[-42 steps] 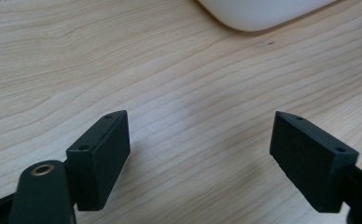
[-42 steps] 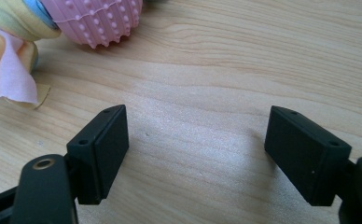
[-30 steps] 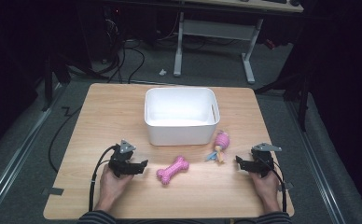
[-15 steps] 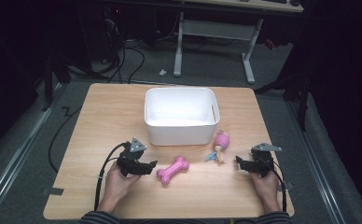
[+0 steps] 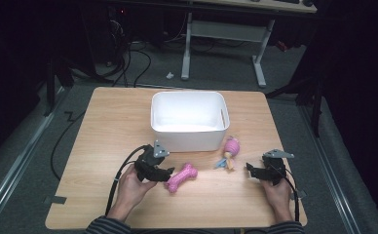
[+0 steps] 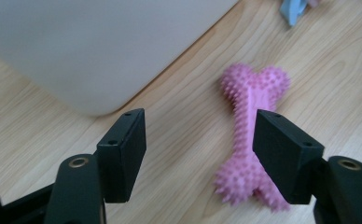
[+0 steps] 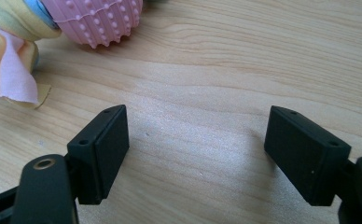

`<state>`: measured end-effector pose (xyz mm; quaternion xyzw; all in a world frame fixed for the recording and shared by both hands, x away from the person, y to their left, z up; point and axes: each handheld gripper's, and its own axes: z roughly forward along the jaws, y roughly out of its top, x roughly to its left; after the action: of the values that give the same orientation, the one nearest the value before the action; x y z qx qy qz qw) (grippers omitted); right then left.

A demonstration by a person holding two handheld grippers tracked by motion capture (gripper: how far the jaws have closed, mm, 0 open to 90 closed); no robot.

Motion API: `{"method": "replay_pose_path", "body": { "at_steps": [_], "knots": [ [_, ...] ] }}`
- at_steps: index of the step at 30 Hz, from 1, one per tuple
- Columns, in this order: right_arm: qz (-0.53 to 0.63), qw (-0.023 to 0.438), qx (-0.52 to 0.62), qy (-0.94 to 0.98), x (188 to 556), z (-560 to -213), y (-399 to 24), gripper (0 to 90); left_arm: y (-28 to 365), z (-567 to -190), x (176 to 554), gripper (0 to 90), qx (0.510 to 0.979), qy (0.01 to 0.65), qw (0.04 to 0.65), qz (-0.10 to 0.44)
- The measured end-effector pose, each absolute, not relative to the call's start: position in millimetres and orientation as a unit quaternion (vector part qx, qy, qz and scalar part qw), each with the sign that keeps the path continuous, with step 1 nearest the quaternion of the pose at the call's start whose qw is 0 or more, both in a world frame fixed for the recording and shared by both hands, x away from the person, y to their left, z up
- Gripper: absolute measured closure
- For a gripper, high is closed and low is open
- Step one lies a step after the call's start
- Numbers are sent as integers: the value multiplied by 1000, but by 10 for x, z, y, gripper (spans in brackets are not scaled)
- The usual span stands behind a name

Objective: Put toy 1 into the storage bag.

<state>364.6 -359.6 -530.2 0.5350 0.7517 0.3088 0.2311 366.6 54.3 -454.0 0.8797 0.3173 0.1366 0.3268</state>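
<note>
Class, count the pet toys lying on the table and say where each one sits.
2. The pink spiky bone lies in front of the white bin, by the left gripper. The pink ball with fabric tails lies right of the bin. Its interior looks empty.

A light wooden counter [image 5: 109, 126] stands on grey floor [image 5: 26, 146] in a dim room. Beyond the counter, a white-legged desk [image 5: 226, 34] stands. Black cables [image 5: 133, 58] trail over the floor left of that desk.
</note>
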Motion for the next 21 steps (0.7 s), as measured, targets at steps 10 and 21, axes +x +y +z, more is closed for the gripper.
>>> {"method": "replay_pose_path", "body": {
  "at_steps": [10, 21],
  "knots": [
    [309, 231, 535, 751, 3646, -5302, -3597, 221, 254, -4570, 3700, 360, 899, 299, 297, 119],
    [309, 231, 535, 751, 3645, -5302, -3597, 222, 10, -4756, 3791, 378, 919, 294, 250, 83]
  ]
}}
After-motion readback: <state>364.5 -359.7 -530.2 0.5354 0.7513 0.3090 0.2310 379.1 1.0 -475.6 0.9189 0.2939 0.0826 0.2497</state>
